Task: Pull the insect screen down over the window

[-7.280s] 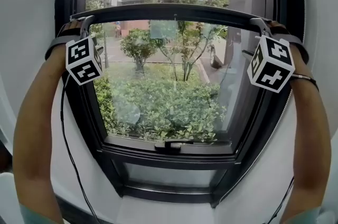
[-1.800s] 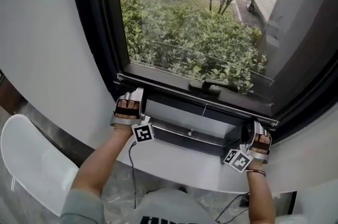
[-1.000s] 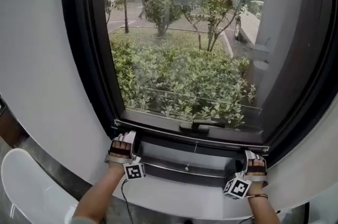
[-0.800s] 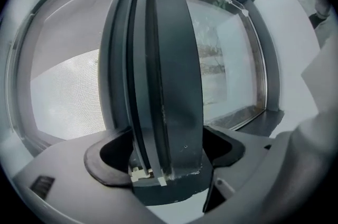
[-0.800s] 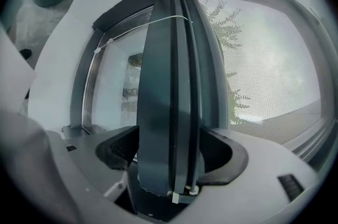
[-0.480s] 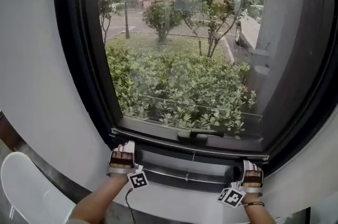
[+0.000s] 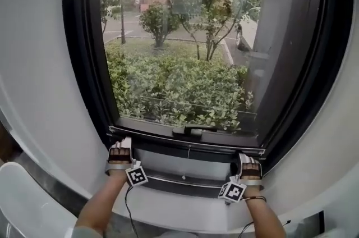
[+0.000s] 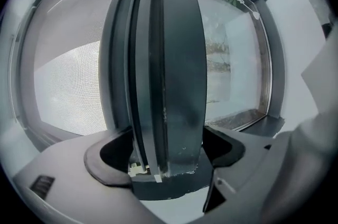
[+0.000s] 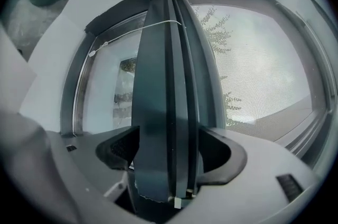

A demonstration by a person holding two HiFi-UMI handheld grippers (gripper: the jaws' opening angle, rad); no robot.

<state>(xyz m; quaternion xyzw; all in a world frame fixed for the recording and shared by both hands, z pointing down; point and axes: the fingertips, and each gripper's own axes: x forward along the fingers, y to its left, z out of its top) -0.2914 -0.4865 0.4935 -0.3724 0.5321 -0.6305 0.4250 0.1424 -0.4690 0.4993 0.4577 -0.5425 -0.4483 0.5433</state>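
The insect screen's dark pull bar [image 7: 185,143] lies low across the black window frame [image 7: 84,63], just above the sill. The mesh covers the pane above it. My left gripper [image 7: 120,148] is shut on the bar's left end and my right gripper [image 7: 248,165] on its right end. In the left gripper view the bar [image 8: 169,70] runs straight out from between the jaws of that gripper [image 8: 166,150], with mesh [image 8: 68,91] beside it. In the right gripper view the bar [image 9: 169,91] is clamped by the gripper [image 9: 169,151], and mesh [image 9: 264,75] lies to its right.
A dark window handle [image 7: 188,131] sits at the middle of the lower sash. White curved wall [image 7: 33,79] flanks the frame, with a white sill [image 7: 185,209] below. A thin white cord [image 9: 116,38] crosses the bar. A pale rounded object [image 7: 14,192] is at lower left.
The bar came down from head height to the bottom of the window, mesh following it. Over the last second both grippers stay shut on it near the sill; my view tilted upward.
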